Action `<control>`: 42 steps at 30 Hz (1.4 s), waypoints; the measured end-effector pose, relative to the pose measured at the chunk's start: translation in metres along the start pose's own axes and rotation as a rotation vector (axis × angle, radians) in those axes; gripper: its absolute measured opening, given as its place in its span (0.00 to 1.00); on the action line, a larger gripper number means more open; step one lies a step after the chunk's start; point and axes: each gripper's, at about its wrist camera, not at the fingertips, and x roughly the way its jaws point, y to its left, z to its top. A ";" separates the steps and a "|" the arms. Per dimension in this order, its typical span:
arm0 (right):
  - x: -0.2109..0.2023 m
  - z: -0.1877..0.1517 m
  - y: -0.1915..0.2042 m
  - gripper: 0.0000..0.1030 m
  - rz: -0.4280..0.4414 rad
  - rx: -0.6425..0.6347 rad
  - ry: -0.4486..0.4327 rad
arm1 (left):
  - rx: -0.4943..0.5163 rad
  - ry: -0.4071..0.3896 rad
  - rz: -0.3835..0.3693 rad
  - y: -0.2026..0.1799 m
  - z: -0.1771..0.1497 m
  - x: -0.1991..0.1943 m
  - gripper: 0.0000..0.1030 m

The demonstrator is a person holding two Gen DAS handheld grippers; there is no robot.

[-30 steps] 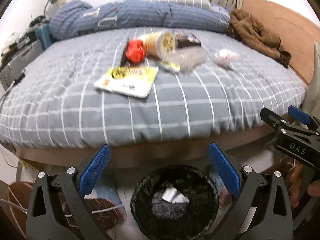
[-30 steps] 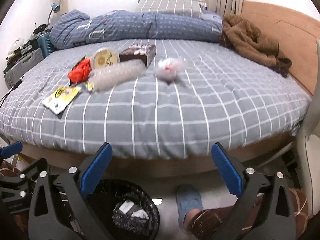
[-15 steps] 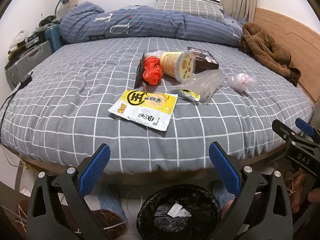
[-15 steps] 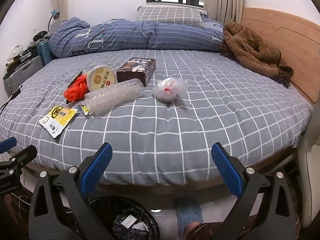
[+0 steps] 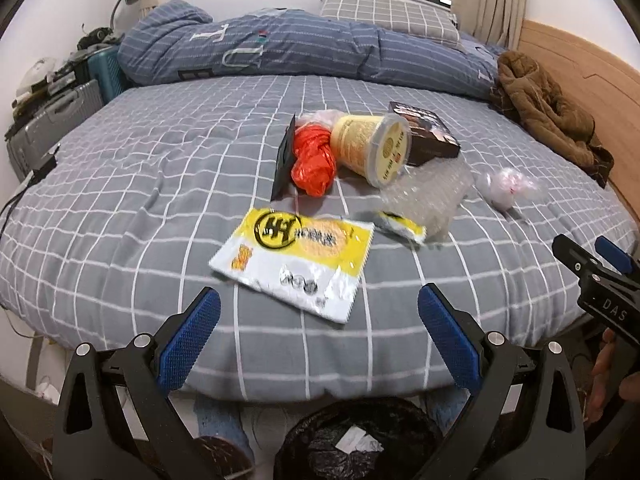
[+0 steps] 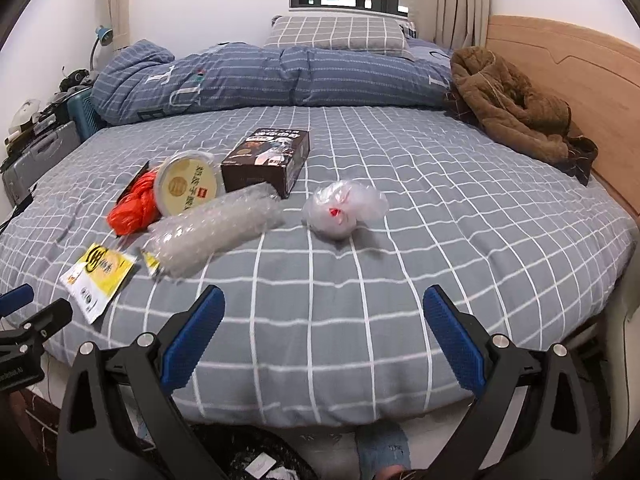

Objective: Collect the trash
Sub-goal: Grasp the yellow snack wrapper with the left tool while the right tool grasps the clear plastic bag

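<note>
Left wrist view: left gripper gaped wide before the yellow snack packet.
Right gripper hung equally wide and empty; bin waited below.

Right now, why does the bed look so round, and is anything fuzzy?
Left wrist view: the fisheye lens bows the grey checked bed, and the yellow-and-white snack packet is slightly smeared. Right wrist view: same bowing, dark corners, and the crumpled clear plastic bag looks sharper.

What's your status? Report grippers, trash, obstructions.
Left gripper open, empty. Right gripper open, empty. Yellow wrapper nearest on bed, untouched; bin below. Nothing in the way.
</note>
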 end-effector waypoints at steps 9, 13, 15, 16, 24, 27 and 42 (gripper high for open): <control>0.039 0.022 -0.004 0.93 -0.004 0.004 0.011 | 0.008 0.022 0.016 0.006 0.029 0.040 0.94; 0.056 0.033 -0.005 0.93 0.002 0.006 0.019 | 0.015 0.044 0.021 0.011 0.037 0.058 0.94; 0.065 0.039 -0.006 0.93 0.000 0.004 0.025 | 0.019 0.057 0.022 0.013 0.040 0.067 0.94; 0.070 0.042 -0.006 0.93 -0.005 0.003 0.028 | 0.019 0.063 0.019 0.014 0.041 0.069 0.94; 0.105 0.060 -0.013 0.93 -0.025 0.006 0.056 | 0.035 0.122 -0.020 0.016 0.040 0.084 0.94; 0.115 0.065 -0.014 0.93 -0.023 0.007 0.068 | 0.051 0.131 -0.028 0.012 0.037 0.085 0.94; 0.150 0.071 -0.012 0.70 0.008 0.003 0.153 | 0.061 0.178 -0.056 0.010 0.031 0.094 0.66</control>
